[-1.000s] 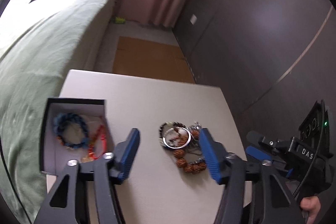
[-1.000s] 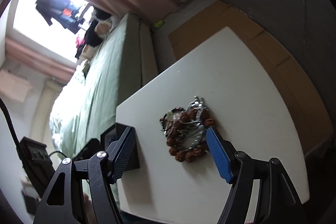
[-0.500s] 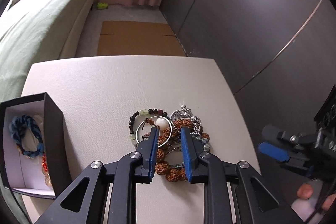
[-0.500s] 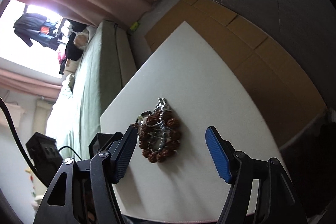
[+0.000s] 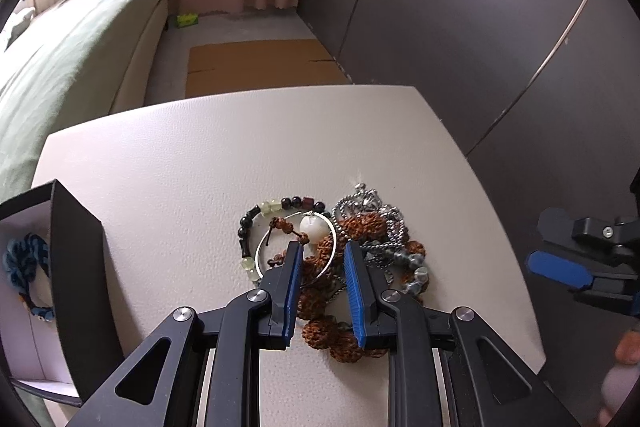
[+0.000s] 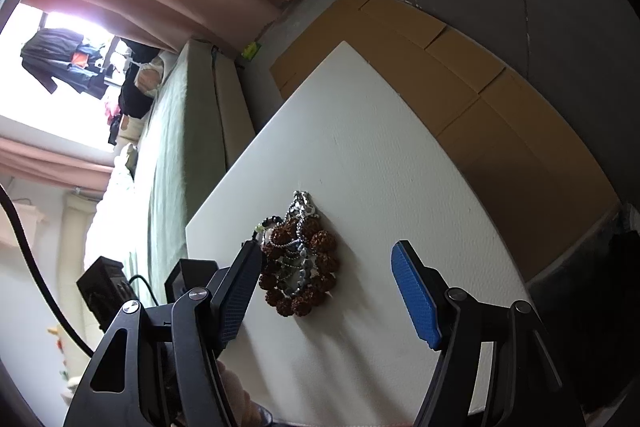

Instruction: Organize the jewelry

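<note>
A tangled pile of jewelry lies on the white table (image 5: 200, 163): a brown seed-bead bracelet (image 5: 320, 331), a thin silver bangle (image 5: 332, 247), a dark and pale bead bracelet (image 5: 272, 207) and a silver chain (image 5: 372, 207). My left gripper (image 5: 320, 259) is down in the pile, its jaws narrowed around the brown beads and the bangle. The pile also shows in the right wrist view (image 6: 298, 259). My right gripper (image 6: 326, 287) is open and empty, held above the table's near side of the pile. It shows at the right edge of the left view (image 5: 560, 267).
A black jewelry box (image 5: 76, 267) with a white lining stands at the table's left and holds a blue braided bracelet (image 5: 24, 259). A green bed (image 5: 60, 67) runs along the left. Brown cardboard (image 5: 260, 67) lies on the floor past the table. Dark wall panels stand on the right.
My left gripper moved from beside the box onto the jewelry pile and its jaws narrowed from wide open around the brown beads. My right gripper drew back and stayed open.
</note>
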